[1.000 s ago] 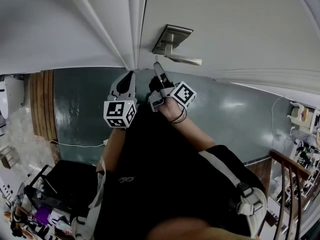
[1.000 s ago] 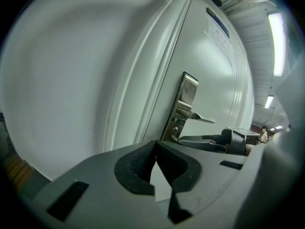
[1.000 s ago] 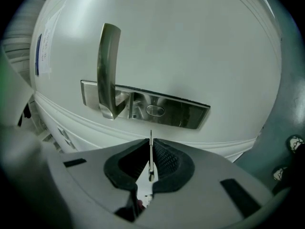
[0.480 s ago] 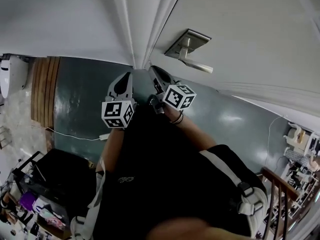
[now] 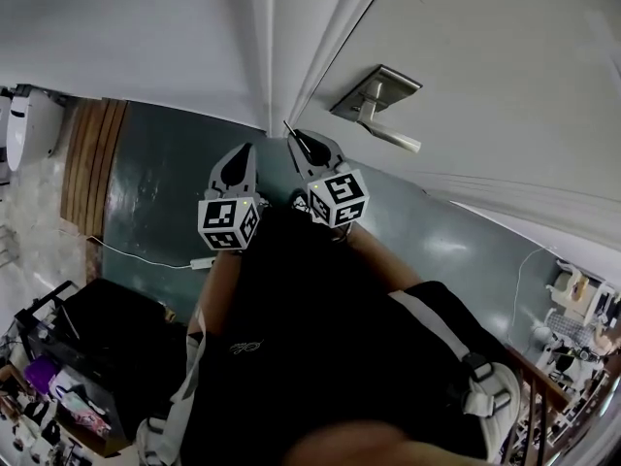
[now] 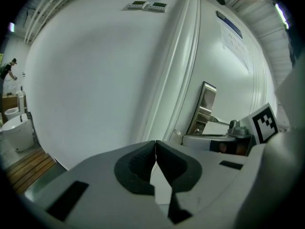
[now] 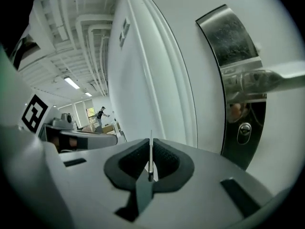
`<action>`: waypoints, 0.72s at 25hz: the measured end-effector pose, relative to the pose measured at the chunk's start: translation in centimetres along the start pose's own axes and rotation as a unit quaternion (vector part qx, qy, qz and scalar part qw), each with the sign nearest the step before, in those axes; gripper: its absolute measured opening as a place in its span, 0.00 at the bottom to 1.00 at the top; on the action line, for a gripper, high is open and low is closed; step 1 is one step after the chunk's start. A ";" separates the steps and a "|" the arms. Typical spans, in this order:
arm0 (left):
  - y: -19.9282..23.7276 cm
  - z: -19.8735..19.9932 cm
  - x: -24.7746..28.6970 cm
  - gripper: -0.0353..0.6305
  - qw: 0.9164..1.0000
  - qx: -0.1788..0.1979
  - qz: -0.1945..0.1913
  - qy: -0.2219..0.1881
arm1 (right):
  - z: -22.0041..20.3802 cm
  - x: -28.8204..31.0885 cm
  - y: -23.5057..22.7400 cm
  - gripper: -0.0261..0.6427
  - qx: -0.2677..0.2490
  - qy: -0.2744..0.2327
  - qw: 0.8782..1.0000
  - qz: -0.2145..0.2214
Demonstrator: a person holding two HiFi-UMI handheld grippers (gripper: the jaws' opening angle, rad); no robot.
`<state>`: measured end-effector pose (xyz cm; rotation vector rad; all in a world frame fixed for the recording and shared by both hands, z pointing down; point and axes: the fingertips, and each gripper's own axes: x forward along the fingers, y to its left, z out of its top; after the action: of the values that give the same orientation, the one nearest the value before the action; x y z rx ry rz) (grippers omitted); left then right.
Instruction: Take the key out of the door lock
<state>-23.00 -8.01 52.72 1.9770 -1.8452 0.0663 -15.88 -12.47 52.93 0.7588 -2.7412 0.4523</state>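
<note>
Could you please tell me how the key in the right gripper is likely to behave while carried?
The key looks thin, stiff metal, so probably light and unbending. Pinched flat in the right gripper, it may slip or pivot if bumped.

Open air between the right tool [image 5: 298,141] and the door [image 5: 505,56], nothing touching. The lever [image 5: 393,138] juts off its plate [image 5: 388,80] up and right of it, the one thing to bump. Frame [image 5: 281,47] ridges sit just ahead. The left tool [image 5: 247,149] crowds its left side.
</note>
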 end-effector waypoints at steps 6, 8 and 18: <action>-0.7 1.8 -0.5 0.09 1.000 0.002 -0.004 -0.021 | 2.8 -0.7 1.5 0.08 -0.074 -0.030 0.997 0.012; -1.0 2.9 -0.7 0.09 0.999 0.005 -0.006 -0.033 | 4.0 -1.1 1.9 0.08 -0.083 -0.042 0.996 0.016; -2.5 10.0 -2.2 0.09 0.994 0.022 -0.018 -0.109 | 11.6 -3.2 2.6 0.08 -0.106 -0.124 0.987 0.003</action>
<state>-23.42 -9.29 42.27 2.1184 -1.9559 -0.1257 -16.49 -13.14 40.65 0.7967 -2.9569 0.0659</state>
